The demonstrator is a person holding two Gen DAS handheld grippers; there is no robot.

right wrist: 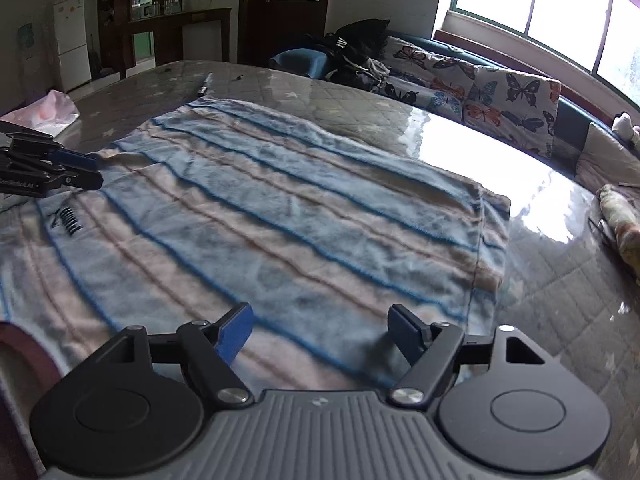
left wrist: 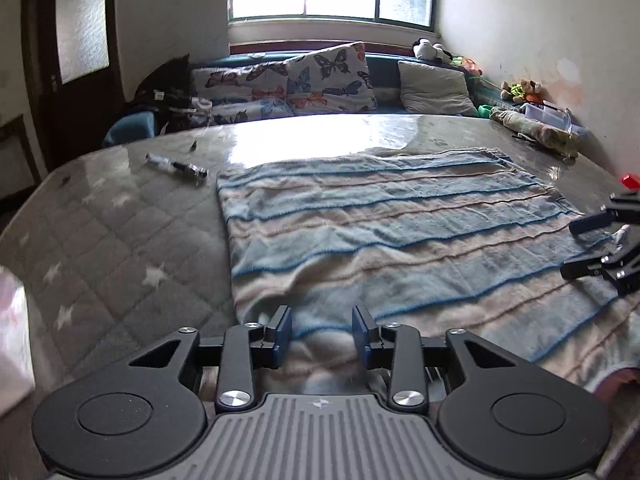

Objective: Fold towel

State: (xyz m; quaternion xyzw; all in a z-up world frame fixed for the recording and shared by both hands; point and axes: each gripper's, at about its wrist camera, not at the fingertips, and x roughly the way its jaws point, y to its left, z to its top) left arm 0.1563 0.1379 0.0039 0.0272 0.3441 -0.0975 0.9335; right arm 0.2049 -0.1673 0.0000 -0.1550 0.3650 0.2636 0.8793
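Note:
A striped towel (left wrist: pixel 384 232) in pale blue, beige and dark blue lines lies spread flat on a quilted grey mattress (left wrist: pixel 112 248). The same towel (right wrist: pixel 280 232) fills the right wrist view. My left gripper (left wrist: pixel 322 330) hovers open over the towel's near left edge, nothing between its blue pads. My right gripper (right wrist: pixel 322 332) stands open above the near right part of the towel, wide apart and empty. Each gripper shows in the other's view: the right gripper (left wrist: pixel 588 244) at the right edge, the left gripper (right wrist: pixel 86 172) at the left edge.
A pen-like object (left wrist: pixel 176 166) lies on the mattress beyond the towel's far left corner. Butterfly pillows (left wrist: pixel 304 80) and a grey pillow (left wrist: pixel 436 88) line the far side under a window. Rolled cloth and a plastic box (left wrist: pixel 540 120) sit far right. A pink bag (right wrist: pixel 52 114) lies left.

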